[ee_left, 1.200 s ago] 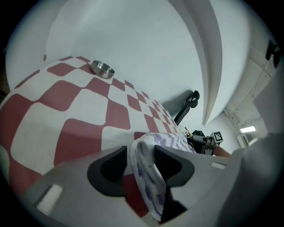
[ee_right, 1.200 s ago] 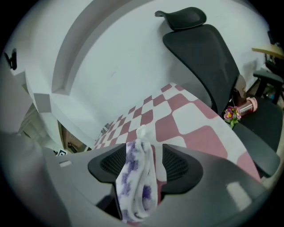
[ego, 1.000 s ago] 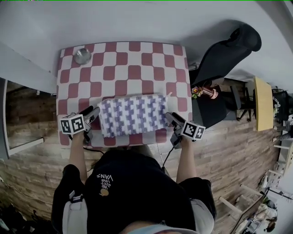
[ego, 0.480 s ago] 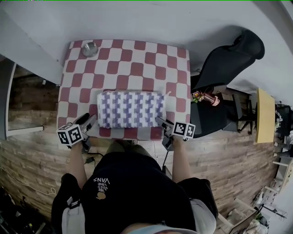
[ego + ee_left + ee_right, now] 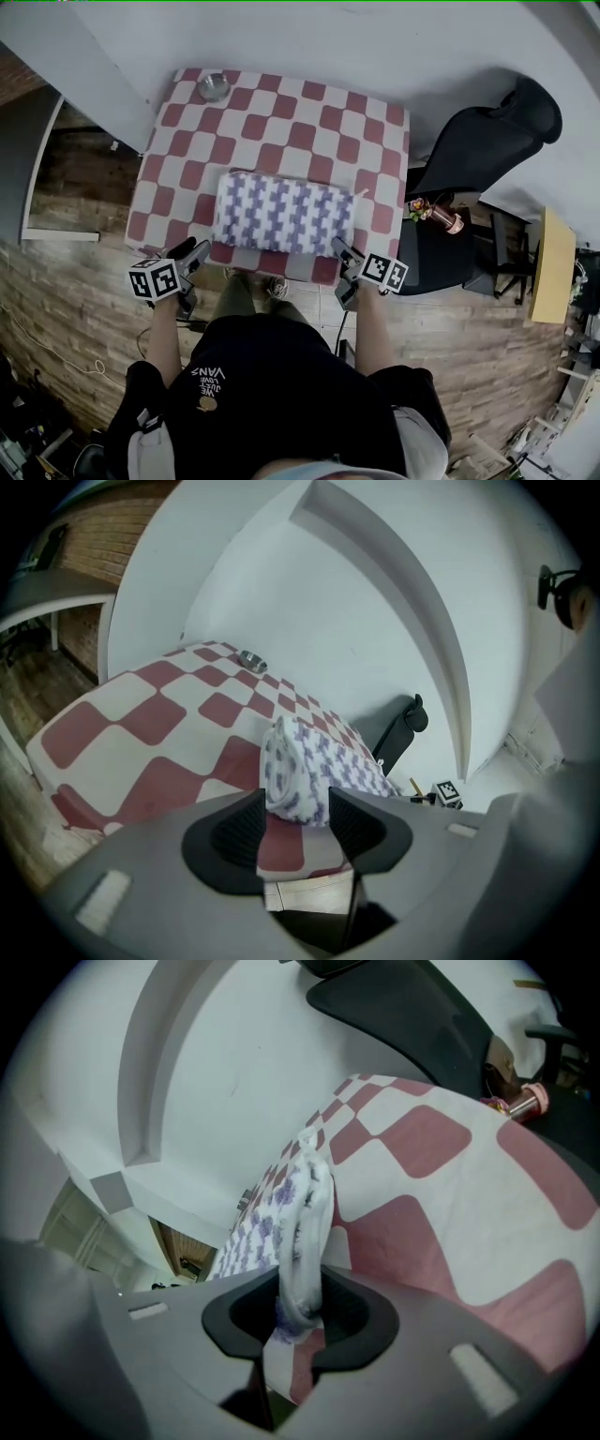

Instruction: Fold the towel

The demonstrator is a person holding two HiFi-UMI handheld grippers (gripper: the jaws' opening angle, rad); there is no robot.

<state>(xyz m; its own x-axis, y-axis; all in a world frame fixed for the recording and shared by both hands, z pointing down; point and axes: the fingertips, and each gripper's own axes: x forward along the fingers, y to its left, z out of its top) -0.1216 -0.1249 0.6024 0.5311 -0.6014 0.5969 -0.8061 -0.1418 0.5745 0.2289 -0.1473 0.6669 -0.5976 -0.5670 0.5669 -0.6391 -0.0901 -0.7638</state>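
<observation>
The purple-and-white patterned towel (image 5: 281,214) lies folded into a long rectangle on the red-and-white checked table (image 5: 281,122). My right gripper (image 5: 342,253) is at its near right corner. In the right gripper view the jaws (image 5: 300,1312) are closing, with the towel's edge (image 5: 305,1213) pinched between the pads. My left gripper (image 5: 192,258) sits just off the near left corner, at the table's front edge. Its jaws (image 5: 296,822) stand open, with the towel's end (image 5: 300,771) ahead of them and untouched.
A small metal bowl (image 5: 214,86) stands at the table's far left corner. A black chair (image 5: 487,141) and a dark side table with a pink bottle (image 5: 442,220) are to the right. A white wall runs behind the table.
The right jaws have closed onto the towel's near right corner. The left gripper has drawn back from the towel's left edge toward the table's front edge.
</observation>
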